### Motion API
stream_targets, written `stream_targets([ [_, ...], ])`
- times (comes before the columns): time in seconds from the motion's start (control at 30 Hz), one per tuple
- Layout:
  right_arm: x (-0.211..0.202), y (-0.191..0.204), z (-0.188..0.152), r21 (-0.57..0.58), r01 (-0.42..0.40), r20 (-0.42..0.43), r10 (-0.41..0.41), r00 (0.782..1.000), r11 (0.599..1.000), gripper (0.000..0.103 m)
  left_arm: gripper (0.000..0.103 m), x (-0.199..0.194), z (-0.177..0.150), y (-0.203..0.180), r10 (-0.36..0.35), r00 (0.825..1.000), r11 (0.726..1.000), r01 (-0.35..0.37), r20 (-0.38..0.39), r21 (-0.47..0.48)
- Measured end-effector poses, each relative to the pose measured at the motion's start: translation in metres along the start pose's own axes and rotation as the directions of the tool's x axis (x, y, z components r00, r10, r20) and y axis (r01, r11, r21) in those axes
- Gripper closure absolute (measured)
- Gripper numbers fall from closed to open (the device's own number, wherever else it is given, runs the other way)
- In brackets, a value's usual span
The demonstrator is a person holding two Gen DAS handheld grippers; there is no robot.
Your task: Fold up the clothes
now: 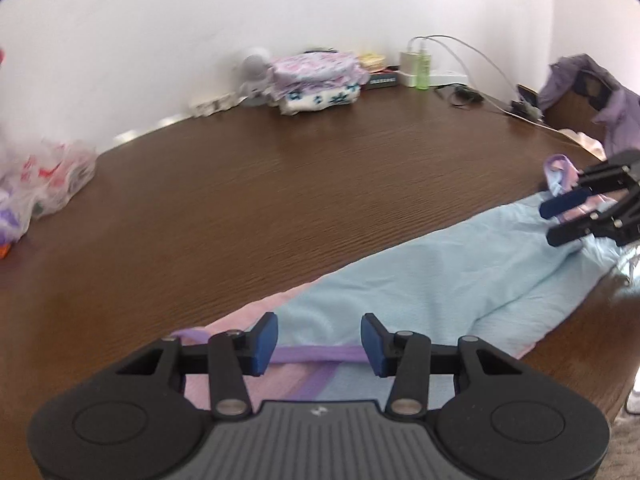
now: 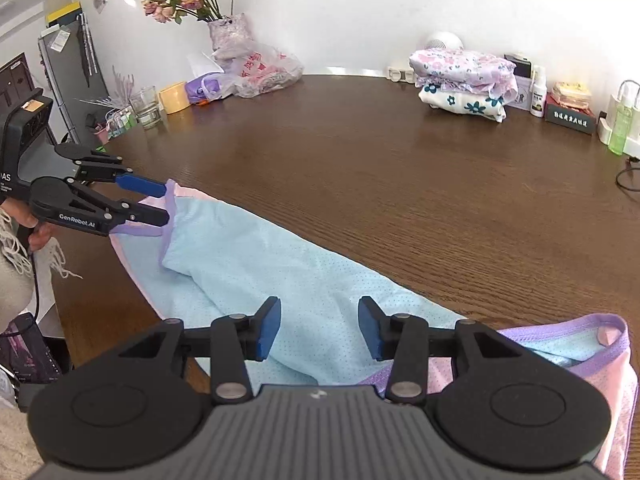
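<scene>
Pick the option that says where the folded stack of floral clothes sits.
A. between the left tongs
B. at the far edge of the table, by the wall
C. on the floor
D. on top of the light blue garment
B: the folded floral stack rests on the brown table at its far edge by the white wall, well apart from the light blue garment at the near edge.

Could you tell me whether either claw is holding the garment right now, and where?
Nothing is held: the left claw and right claw are open above the blue garment.
</scene>
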State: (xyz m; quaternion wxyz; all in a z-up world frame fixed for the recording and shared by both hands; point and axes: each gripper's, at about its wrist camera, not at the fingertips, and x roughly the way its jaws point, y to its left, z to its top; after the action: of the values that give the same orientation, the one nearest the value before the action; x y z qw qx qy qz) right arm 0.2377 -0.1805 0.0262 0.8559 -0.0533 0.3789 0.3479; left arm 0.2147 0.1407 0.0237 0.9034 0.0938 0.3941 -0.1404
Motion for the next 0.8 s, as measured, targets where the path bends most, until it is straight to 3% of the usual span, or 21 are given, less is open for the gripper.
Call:
stream_targets([
  [0.2, 0.014, 0.002, -0.011, -0.027, 0.042, -0.014, -0.042, 0.999, 0.999, 0.056, 0.058, -0.001, -0.003, 0.055, 0.064, 0.995, 0.976, -0.079, -0.078, -0.203],
  [0.3, 0.013, 0.004, -0.012, -0.034, 0.056, -0.006, -0.056, 0.998, 0.998, 0.052, 0.06, 0.012, 0.0, 0.073, 0.0, 0.994, 0.952, -0.033, -0.109, -0.303],
  [0.37, 0.012, 0.007, -0.012, -0.048, 0.067, 0.001, -0.067, 0.998, 0.997, 0.051, 0.075, 0.022, 0.003, 0.08, -0.042, 0.992, 0.934, -0.002, -0.116, -0.356],
  [0.4, 0.012, 0.008, -0.012, -0.055, 0.071, 0.002, -0.071, 0.997, 0.996, 0.051, 0.101, 0.027, 0.004, 0.083, -0.06, 0.991, 0.926, 0.011, -0.118, -0.377],
  [0.43, 0.012, 0.009, -0.012, -0.062, 0.074, 0.003, -0.074, 0.997, 0.995, 0.051, 0.103, 0.03, 0.006, 0.083, -0.065, 0.991, 0.925, 0.017, -0.113, -0.38],
  [0.53, 0.014, 0.011, -0.016, -0.085, 0.083, -0.01, -0.084, 0.996, 0.993, 0.051, 0.103, 0.03, 0.011, 0.082, 0.002, 0.996, 0.938, -0.032, -0.088, -0.344],
  [0.7, 0.014, 0.011, -0.021, -0.084, 0.084, -0.012, -0.086, 0.996, 0.993, 0.05, 0.102, 0.037, 0.011, 0.09, 0.028, 0.996, 0.919, -0.057, -0.081, -0.389],
  [0.8, 0.012, 0.011, -0.023, -0.078, 0.083, -0.001, -0.083, 0.997, 0.993, 0.049, 0.093, 0.033, 0.008, 0.09, 0.054, 0.996, 0.913, -0.079, -0.074, -0.401],
])
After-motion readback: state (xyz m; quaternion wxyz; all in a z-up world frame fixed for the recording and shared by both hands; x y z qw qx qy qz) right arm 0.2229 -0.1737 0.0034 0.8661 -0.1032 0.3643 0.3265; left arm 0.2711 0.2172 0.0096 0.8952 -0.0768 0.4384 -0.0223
